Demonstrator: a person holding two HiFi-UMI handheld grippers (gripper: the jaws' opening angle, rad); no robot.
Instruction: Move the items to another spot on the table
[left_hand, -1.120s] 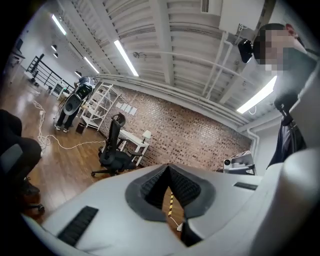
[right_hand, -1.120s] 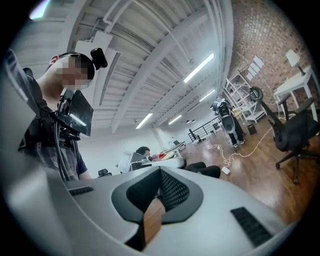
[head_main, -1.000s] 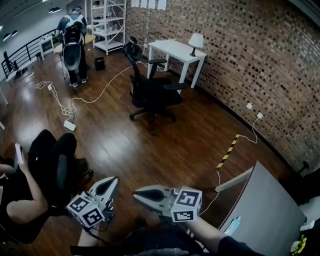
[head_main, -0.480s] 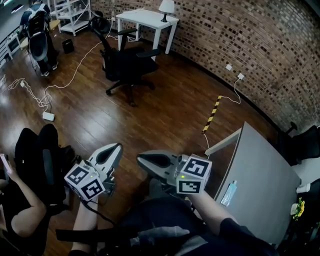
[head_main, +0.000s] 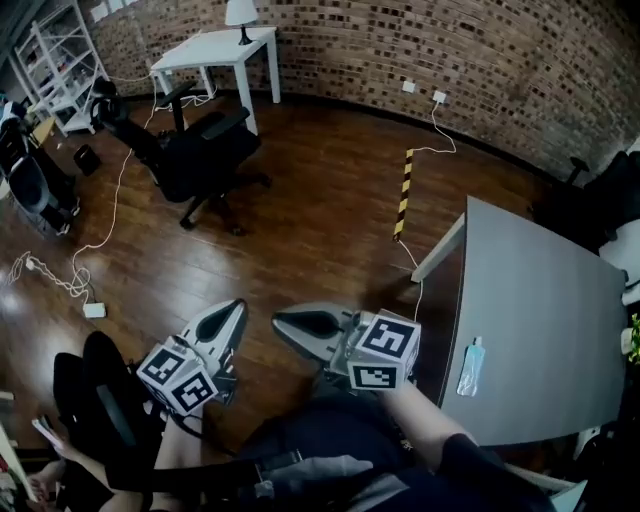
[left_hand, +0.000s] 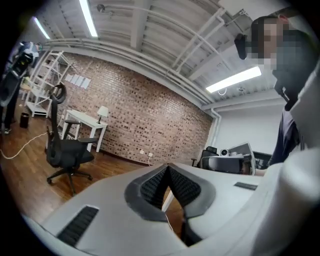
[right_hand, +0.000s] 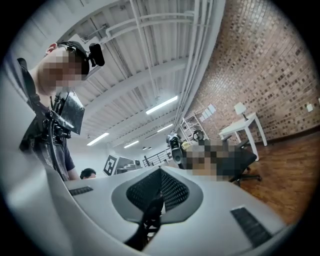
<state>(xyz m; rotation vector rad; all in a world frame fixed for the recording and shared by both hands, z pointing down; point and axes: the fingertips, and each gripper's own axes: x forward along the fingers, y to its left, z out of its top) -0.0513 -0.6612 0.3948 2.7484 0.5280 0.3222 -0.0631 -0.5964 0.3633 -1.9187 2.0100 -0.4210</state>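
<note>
My left gripper (head_main: 234, 312) and right gripper (head_main: 286, 322) hang over the floor (head_main: 300, 230), jaws clenched and empty. If I swing right carelessly, I could knock the small bottle (head_main: 471, 366) off the table (head_main: 545, 290).

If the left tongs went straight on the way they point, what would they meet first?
Nothing near: the left tongs point over bare wooden floor toward the brick wall, with the office chair off to the left. Probably the wall first, though depth is unclear.

Grey hand-held grippers (head_main: 237, 306) (head_main: 279, 320), marker cubes (head_main: 178, 375) (head_main: 384, 351), dark sleeve (head_main: 470, 478)
</note>
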